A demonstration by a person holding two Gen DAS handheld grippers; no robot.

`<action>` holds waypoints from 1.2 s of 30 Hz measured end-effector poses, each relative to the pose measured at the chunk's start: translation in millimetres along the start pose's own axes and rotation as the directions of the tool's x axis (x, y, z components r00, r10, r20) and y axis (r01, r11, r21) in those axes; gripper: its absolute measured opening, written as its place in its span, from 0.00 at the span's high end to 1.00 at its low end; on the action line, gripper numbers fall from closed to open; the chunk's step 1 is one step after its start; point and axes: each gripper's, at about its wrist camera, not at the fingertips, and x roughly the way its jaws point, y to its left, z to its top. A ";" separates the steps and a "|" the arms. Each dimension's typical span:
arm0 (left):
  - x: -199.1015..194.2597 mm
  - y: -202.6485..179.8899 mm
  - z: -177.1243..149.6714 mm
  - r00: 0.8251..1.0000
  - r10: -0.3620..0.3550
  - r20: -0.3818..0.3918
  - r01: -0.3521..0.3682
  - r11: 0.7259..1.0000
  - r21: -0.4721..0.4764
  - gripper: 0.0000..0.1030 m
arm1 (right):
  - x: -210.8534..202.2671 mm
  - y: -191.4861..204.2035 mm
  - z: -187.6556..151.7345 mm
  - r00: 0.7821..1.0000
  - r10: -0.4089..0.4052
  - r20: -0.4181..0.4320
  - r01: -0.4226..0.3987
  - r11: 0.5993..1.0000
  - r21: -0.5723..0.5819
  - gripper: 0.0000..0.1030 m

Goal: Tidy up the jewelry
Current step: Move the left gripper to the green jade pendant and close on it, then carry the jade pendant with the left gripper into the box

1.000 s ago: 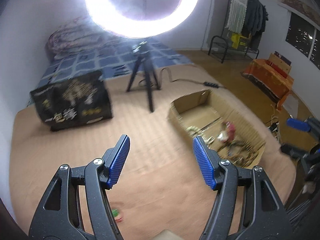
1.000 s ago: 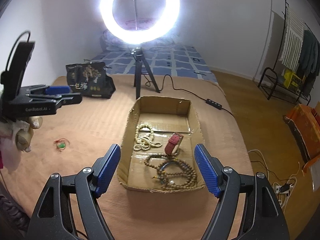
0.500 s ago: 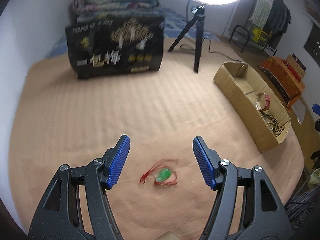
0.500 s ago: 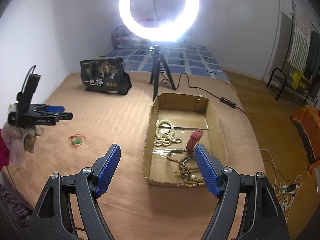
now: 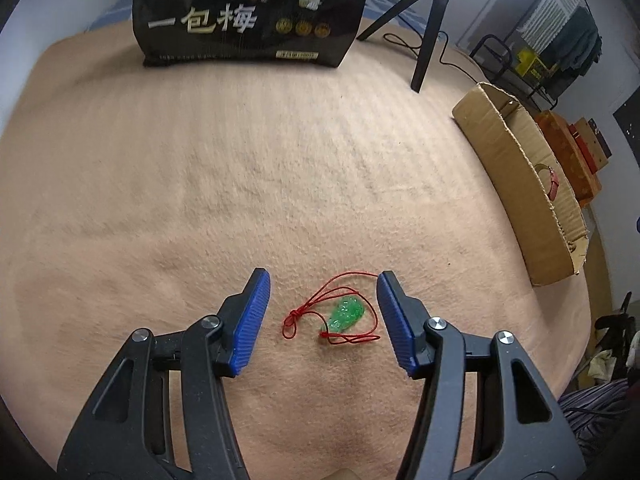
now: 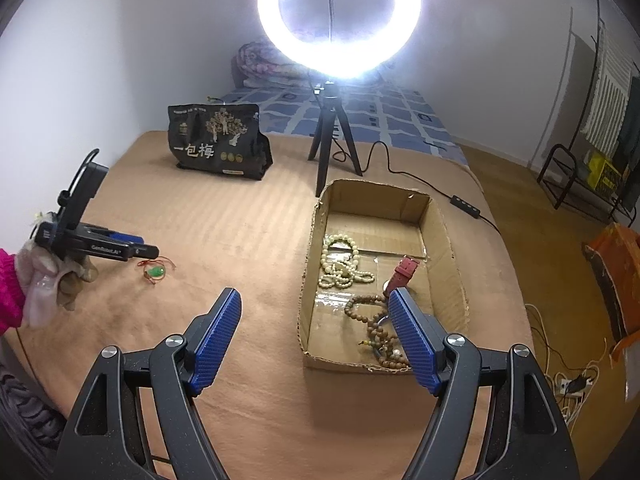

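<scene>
A green pendant on a red cord [image 5: 345,313] lies on the tan blanket. My left gripper [image 5: 322,280] is open, with the pendant between its blue fingers, nearer the right one. In the right wrist view the pendant [image 6: 155,271] lies just beyond the left gripper's tips [image 6: 150,251]. My right gripper [image 6: 314,300] is open and empty, hovering by the front left corner of a cardboard box [image 6: 310,264]. The box holds a cream bead string [image 6: 340,260], a red watch strap [image 6: 405,272] and brown bead strings [image 6: 374,330].
A black printed bag [image 5: 250,12] [image 6: 218,142] stands at the far side of the blanket. A ring light on a tripod [image 6: 334,136] stands behind the box, its cable [image 6: 464,204] trailing right. The blanket drops off to the floor on the right.
My left gripper has swung away from the box and come down over the pendant, which now sits between its fingers. My right gripper has drifted a little left and lower.
</scene>
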 end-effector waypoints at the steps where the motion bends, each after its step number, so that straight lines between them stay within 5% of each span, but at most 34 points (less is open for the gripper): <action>1: 2.8 2.3 0.5 1.000 -0.006 -0.008 0.006 1.000 -0.010 0.44 | 0.4 -0.9 -0.3 1.000 -0.002 -0.001 0.002 1.000 0.003 0.26; 6: 15.7 2.9 -3.2 0.998 -0.035 -0.047 0.034 0.999 -0.027 0.46 | 2.3 -4.3 -0.6 1.000 -0.007 -0.008 0.007 1.000 0.019 0.26; 11: 18.4 -15.2 -11.5 0.998 0.035 -0.049 -0.031 0.997 0.075 0.62 | 5.5 -5.7 -0.1 1.000 0.005 -0.022 -0.004 1.000 0.031 0.26; 16: 22.7 -38.6 -24.3 0.990 0.135 -0.026 -0.125 0.964 0.235 0.69 | 5.6 -3.7 0.2 1.000 0.011 -0.023 -0.011 1.000 0.026 0.26; 24: 25.7 -52.4 -32.7 0.980 0.199 0.015 -0.193 0.925 0.327 0.84 | 8.9 -6.6 -1.2 0.999 0.009 -0.038 -0.007 0.999 0.036 0.26; 36: 3.2 -60.3 -32.8 0.977 0.196 0.084 -0.213 0.925 0.315 0.86 | 1.5 -13.3 0.6 1.000 -0.012 -0.018 0.013 0.998 0.060 0.26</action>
